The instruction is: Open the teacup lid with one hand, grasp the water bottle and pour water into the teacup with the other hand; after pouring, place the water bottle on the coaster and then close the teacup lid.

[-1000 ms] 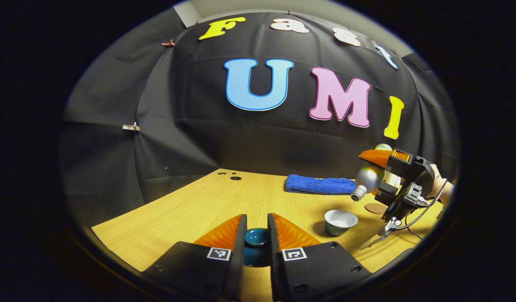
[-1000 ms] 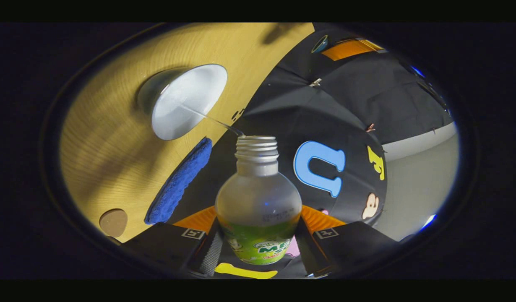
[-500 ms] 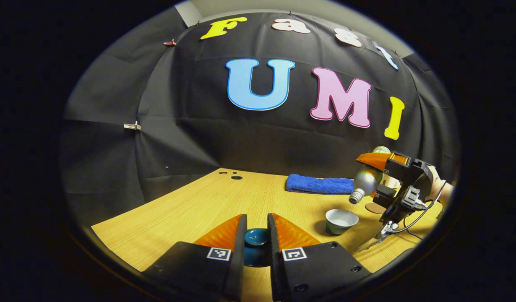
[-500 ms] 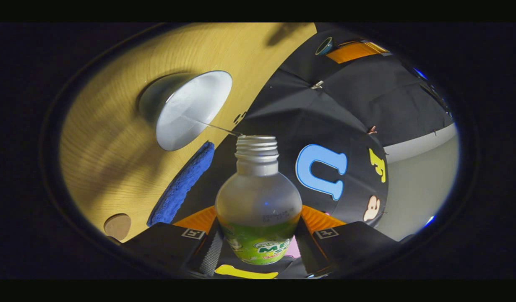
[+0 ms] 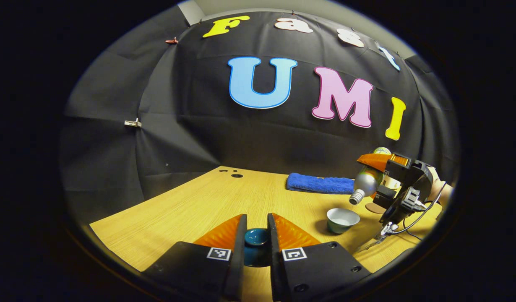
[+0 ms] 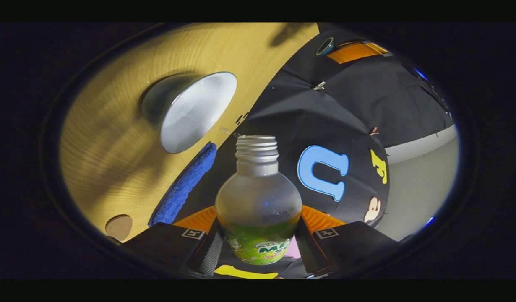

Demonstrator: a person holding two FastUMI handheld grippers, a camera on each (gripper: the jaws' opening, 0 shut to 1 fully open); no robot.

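1. The right gripper [image 6: 258,241] has its jaws clamped on the labelled lower body of the clear plastic water bottle with a green label [image 6: 258,201]. The bottle is tipped mouth-down above the bench, and its open threaded neck sits just beside the cup's rim in the right gripper view.
2. The pale ceramic teacup [image 5: 342,219] stands open on the light wooden bench [image 5: 207,205], with the bottle mouth above and just to one side of it. No stream is visible between neck and cup, so the pour looks finished or paused.
3. The left gripper [image 5: 256,237] holds the dark teal glazed teacup lid [image 5: 256,240] between its jaws, pressed on both sides, well apart from the cup.
4. The round brown coaster [image 6: 118,226] lies near the folded blue towel [image 5: 320,184], beyond the cup.
5. Handling, as a judgement: the bottle looks nearly empty, so it is light, thin-walled and liable to dent; a grip low on the body seems right, and it may tip easily once set on the coaster.
6. The lid and cup are hard, smooth and chippable, so the lid wants a level, gentle lowering onto the rim.
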